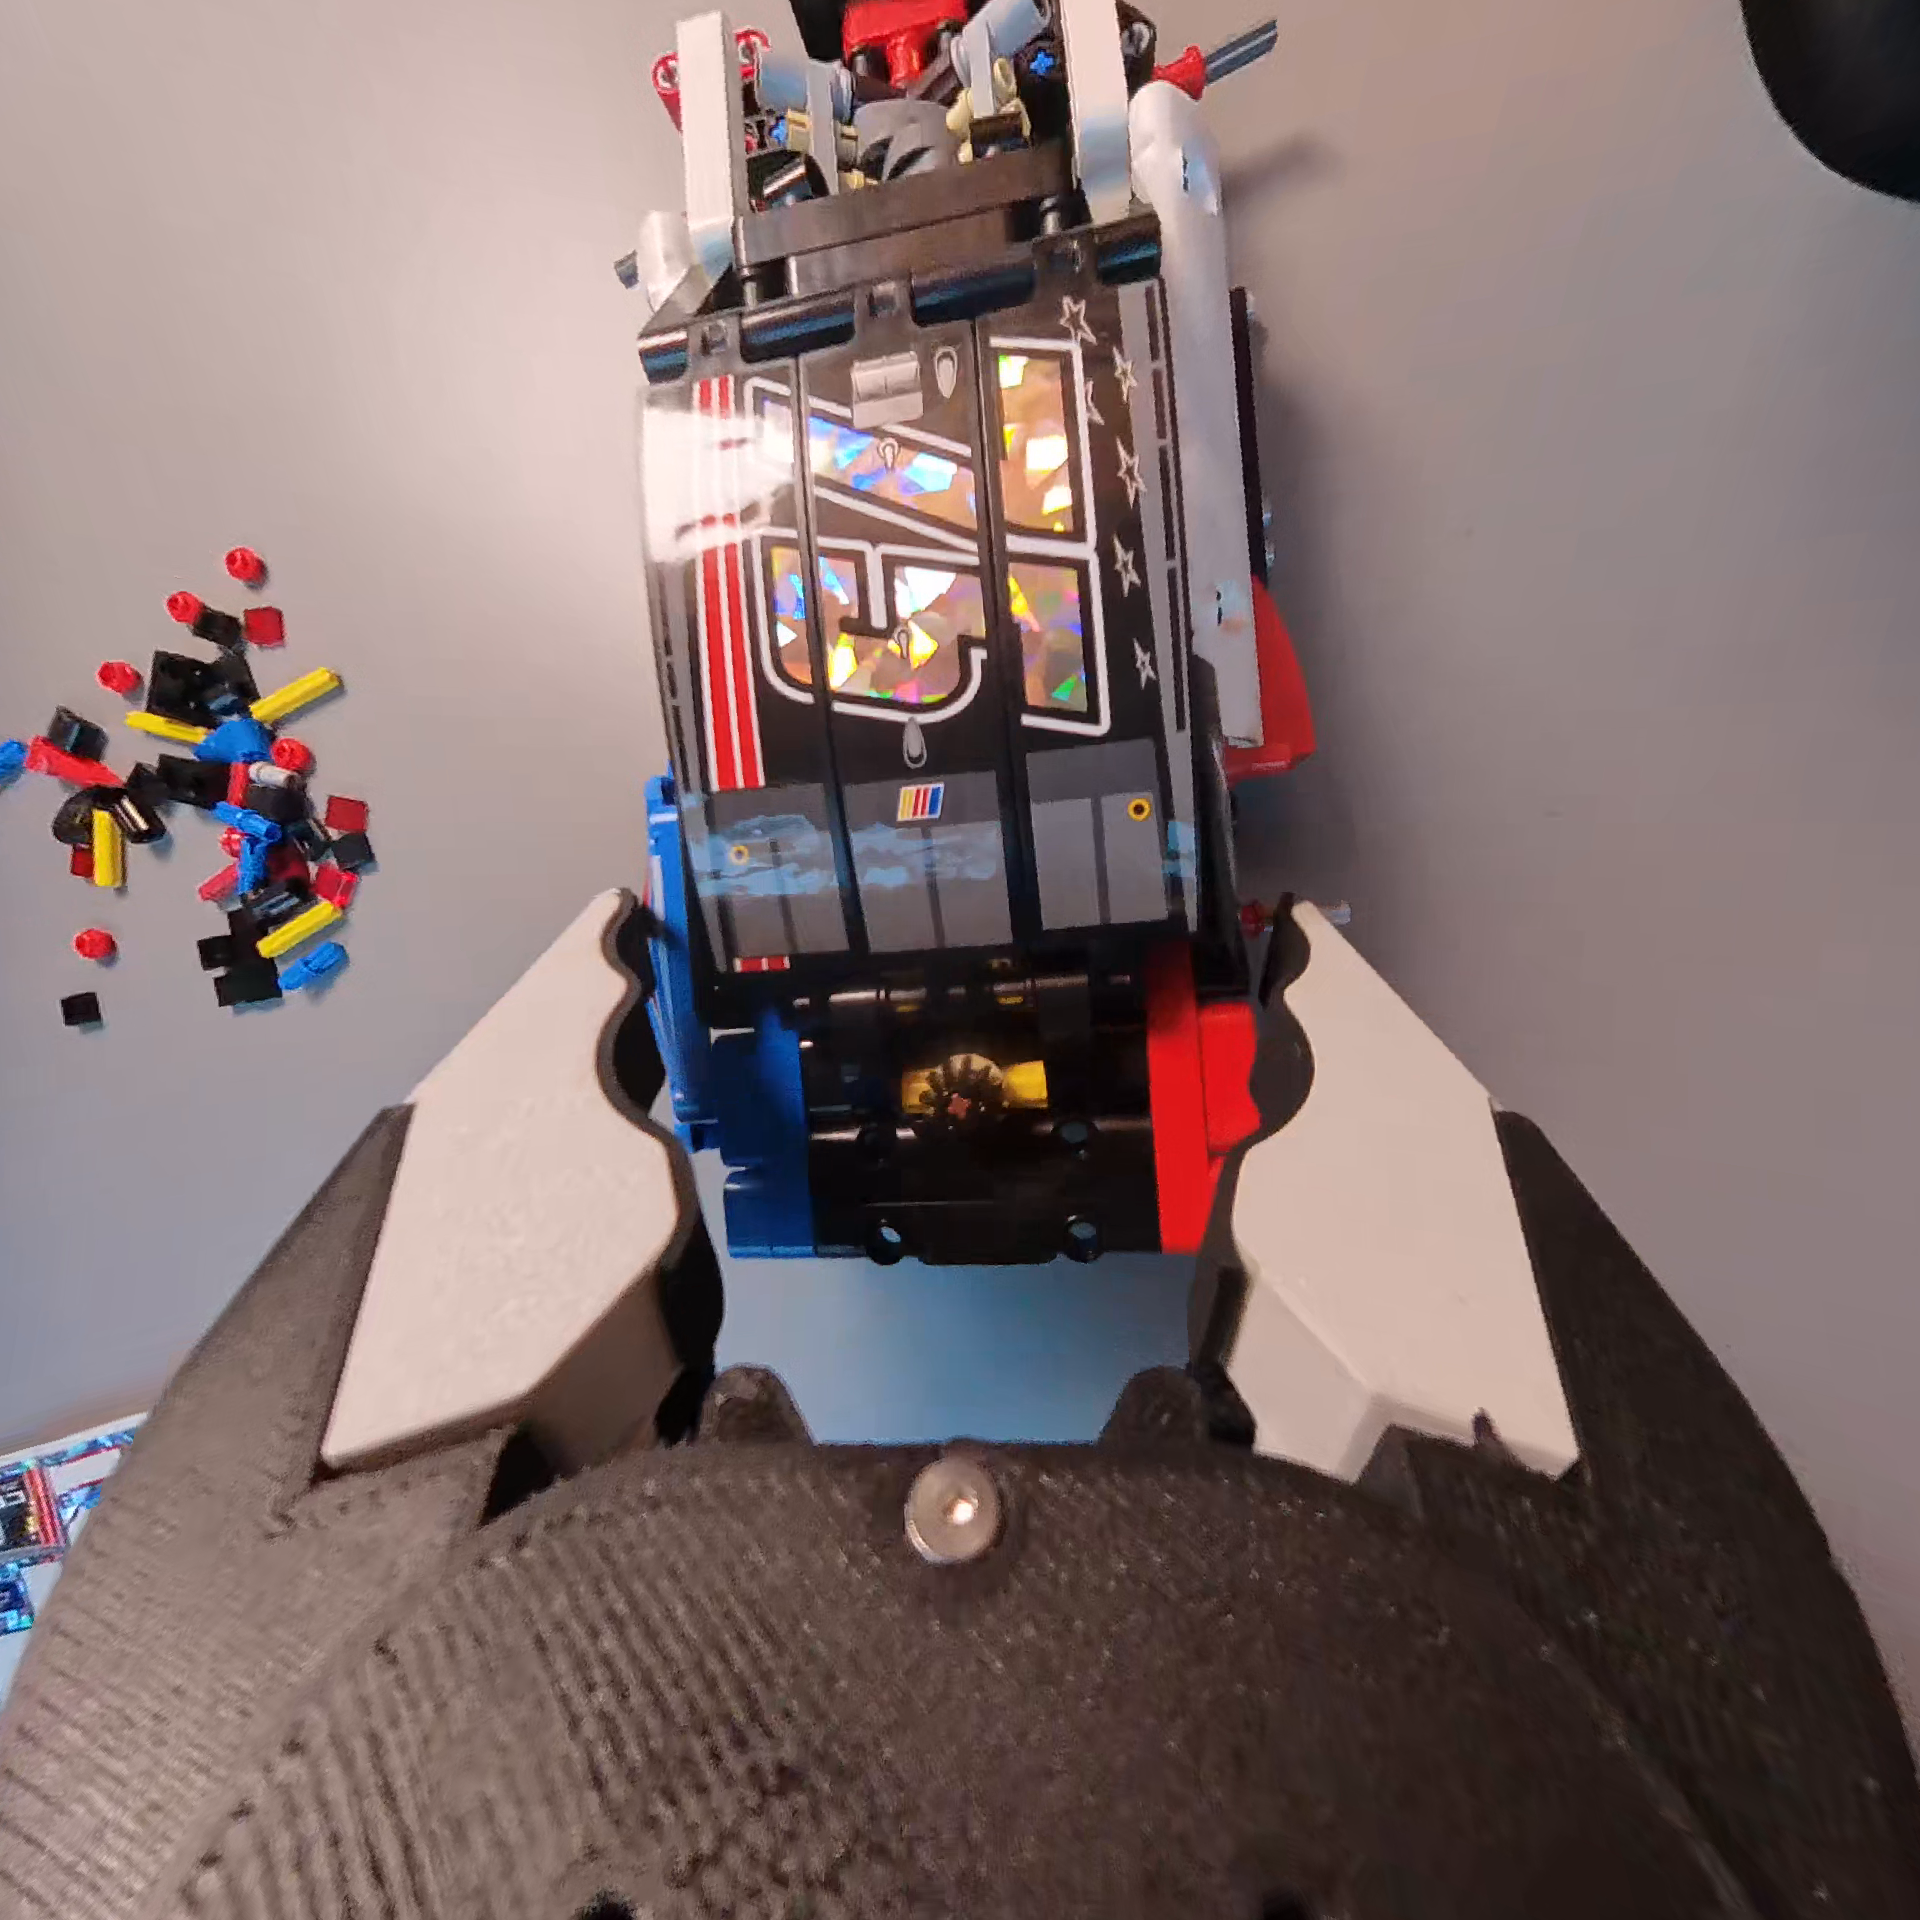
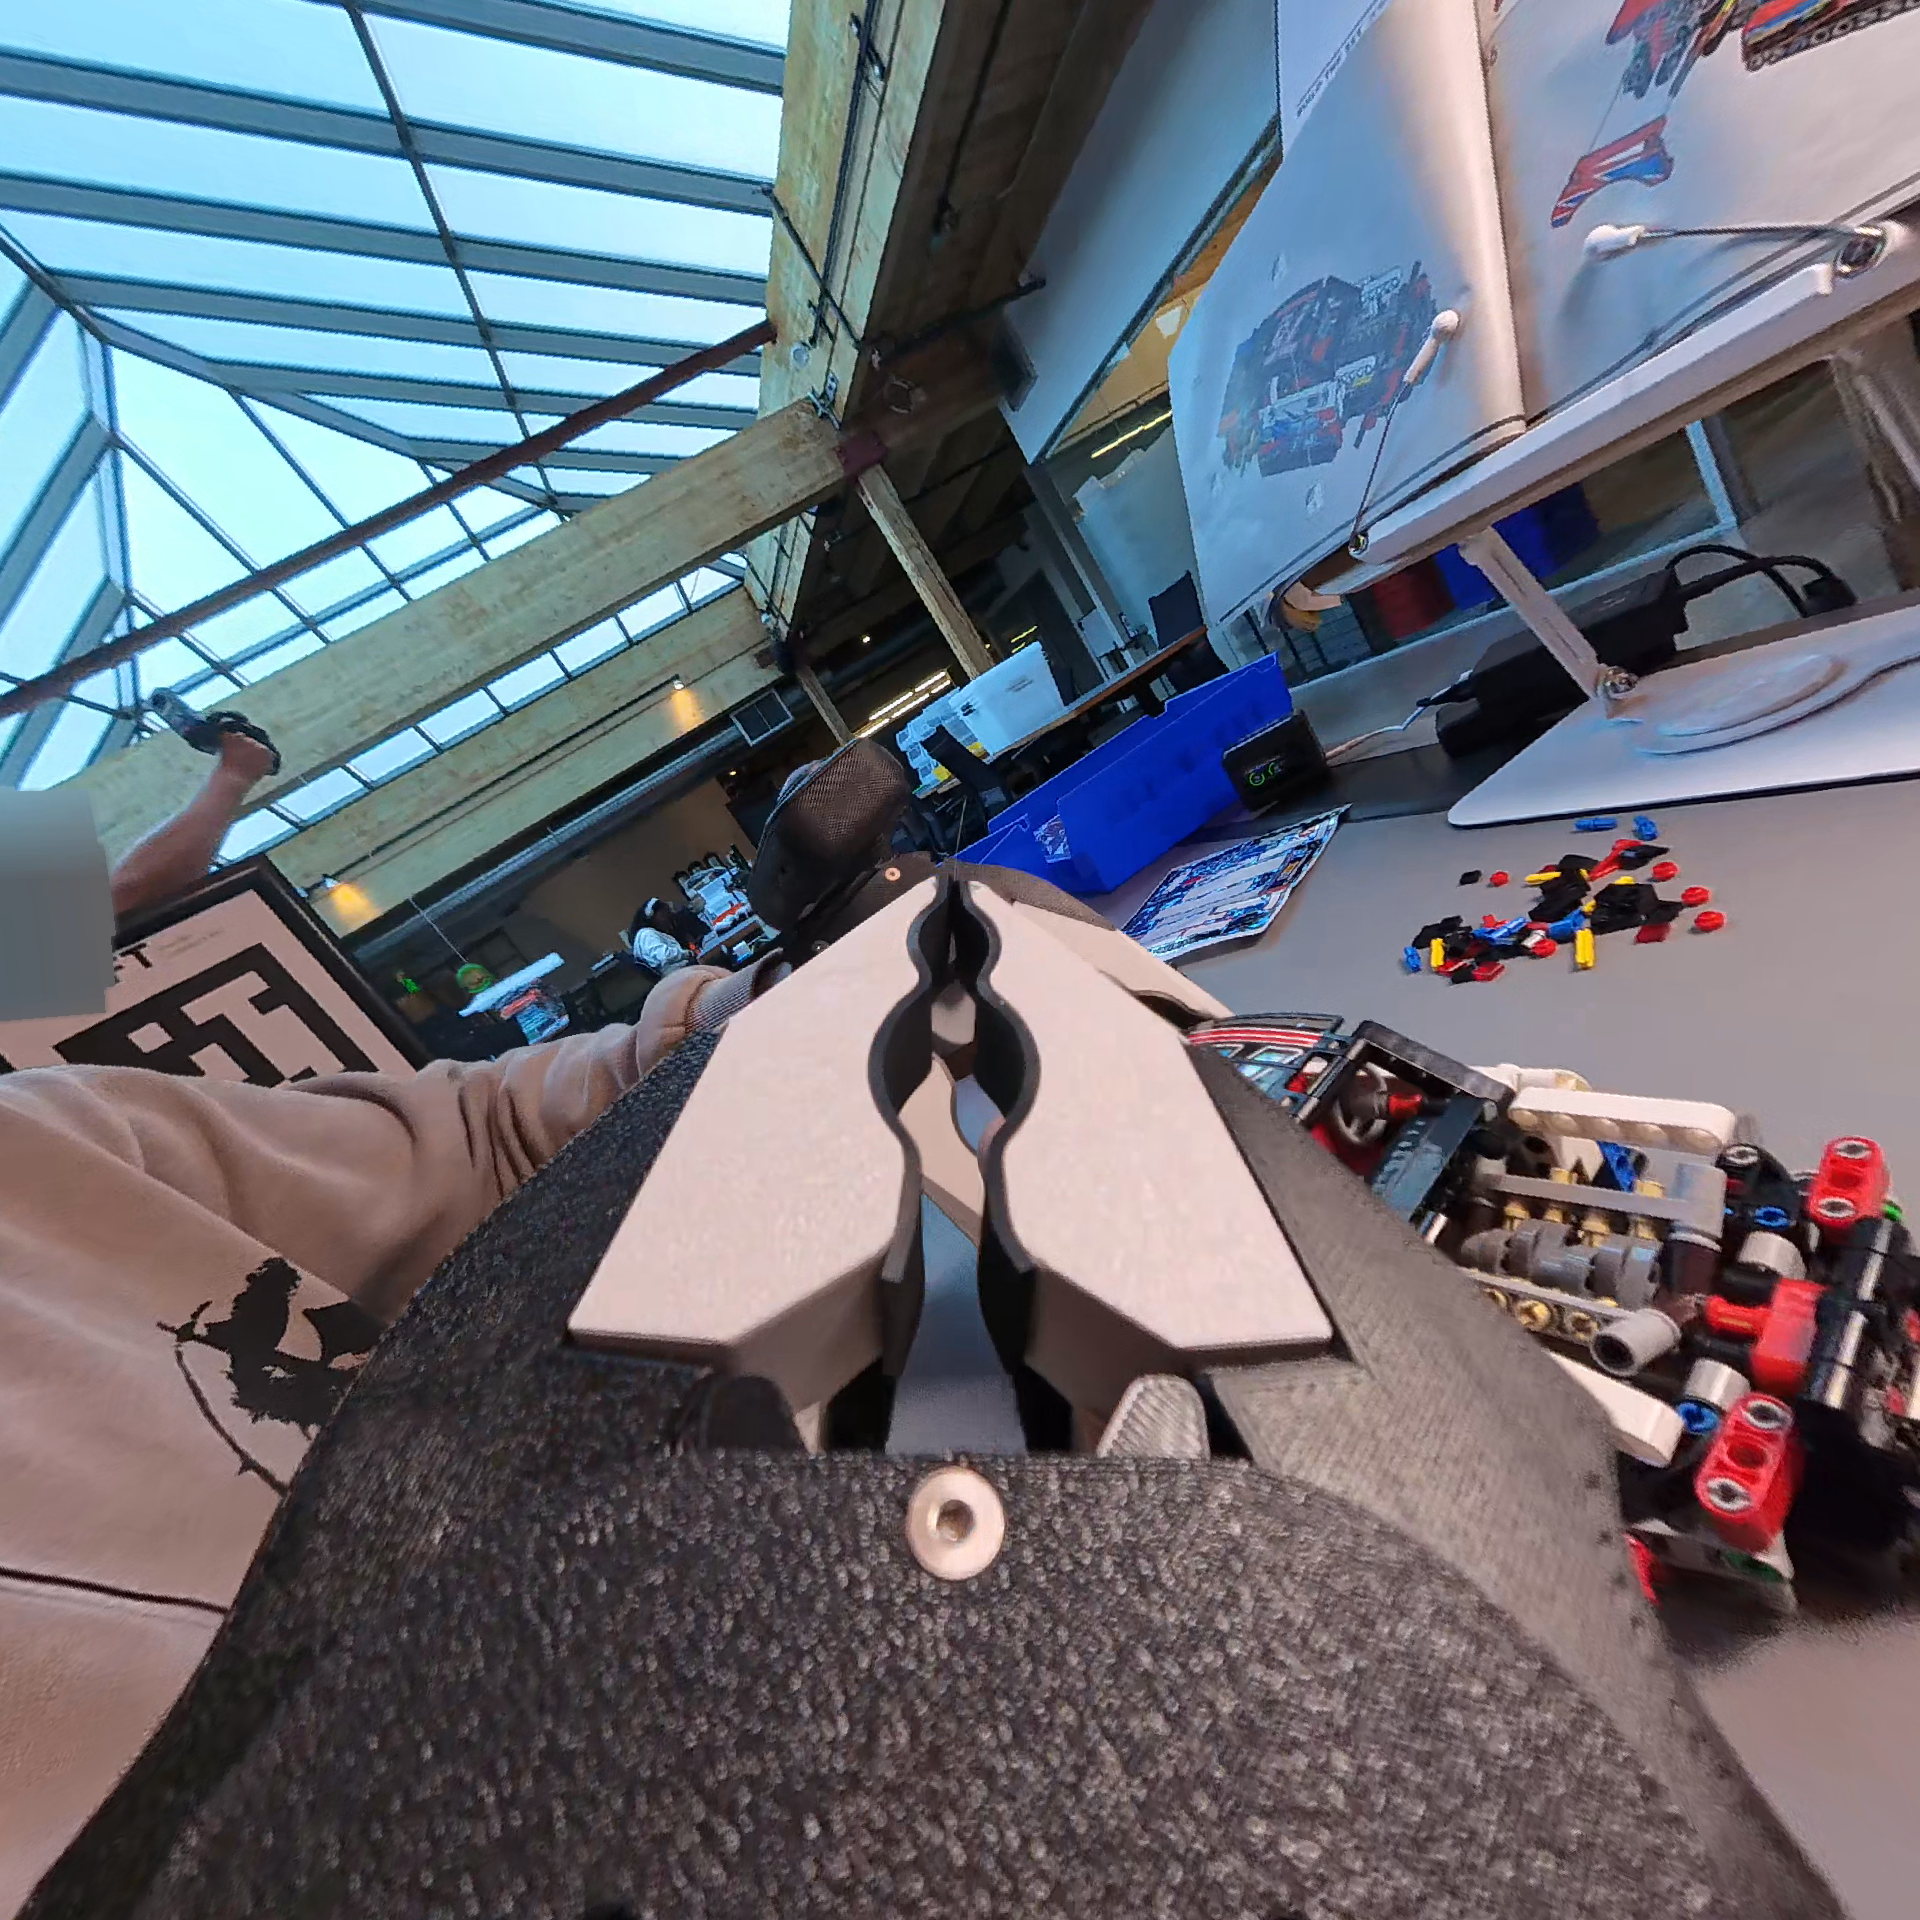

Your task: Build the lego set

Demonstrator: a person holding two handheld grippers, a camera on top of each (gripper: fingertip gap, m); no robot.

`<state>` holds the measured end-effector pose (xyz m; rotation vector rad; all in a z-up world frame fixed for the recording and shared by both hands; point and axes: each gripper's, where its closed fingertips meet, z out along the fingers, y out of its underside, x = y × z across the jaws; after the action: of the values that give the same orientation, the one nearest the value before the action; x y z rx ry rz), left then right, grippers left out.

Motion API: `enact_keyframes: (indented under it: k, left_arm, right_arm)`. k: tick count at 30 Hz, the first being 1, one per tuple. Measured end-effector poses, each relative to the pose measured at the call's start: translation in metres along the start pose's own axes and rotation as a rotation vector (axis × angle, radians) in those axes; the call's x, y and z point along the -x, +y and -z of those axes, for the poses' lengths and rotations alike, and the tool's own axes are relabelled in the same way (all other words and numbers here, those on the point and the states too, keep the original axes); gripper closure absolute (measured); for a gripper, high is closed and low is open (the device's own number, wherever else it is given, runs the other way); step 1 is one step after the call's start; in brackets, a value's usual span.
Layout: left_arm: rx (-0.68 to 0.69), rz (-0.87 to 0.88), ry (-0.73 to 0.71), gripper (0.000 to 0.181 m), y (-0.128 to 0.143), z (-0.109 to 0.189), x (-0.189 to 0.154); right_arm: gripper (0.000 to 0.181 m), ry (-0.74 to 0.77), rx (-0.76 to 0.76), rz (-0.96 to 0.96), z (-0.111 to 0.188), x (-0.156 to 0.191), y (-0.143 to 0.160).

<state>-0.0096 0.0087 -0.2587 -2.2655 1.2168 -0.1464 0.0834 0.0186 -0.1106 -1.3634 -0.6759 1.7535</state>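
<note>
The part-built lego car (image 1: 935, 582) has a black roof with red stripes and shiny foil panels, and an open frame of grey, white and red parts at its far end. My left gripper (image 1: 956, 935) is shut on the car's near end, one finger on the blue side (image 1: 686, 1039) and one on the red side (image 1: 1205, 1091). In the right wrist view the car (image 2: 1558, 1226) lies on the grey table to the right. My right gripper (image 2: 951, 899) is shut and looks empty, tilted up and away from the table, beside the car.
A pile of small loose red, black, yellow and blue pieces (image 1: 208, 800) lies left of the car and shows farther off in the right wrist view (image 2: 1558, 914). An instruction book on a white stand (image 2: 1351, 395), a blue bin (image 2: 1143, 790), a printed sheet (image 2: 1236, 883) and a person's tan sleeve (image 2: 416, 1143) are near. Tip to tip, the grippers are about 15 centimetres apart.
</note>
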Motion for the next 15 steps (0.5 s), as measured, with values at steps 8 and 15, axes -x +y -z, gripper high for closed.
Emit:
enact_keyframes:
  k: [8,15]
  left_arm:
    - [-0.034,0.136,0.077,0.074,-0.003,0.011,0.002]
    - [-0.18,0.53,0.282,0.078,-0.016,0.03,-0.002]
  right_arm:
    - [0.181,0.019,0.083,-0.022,0.003,0.002,0.019]
    - [0.181,0.058,0.114,-0.188,0.003,0.006,0.038]
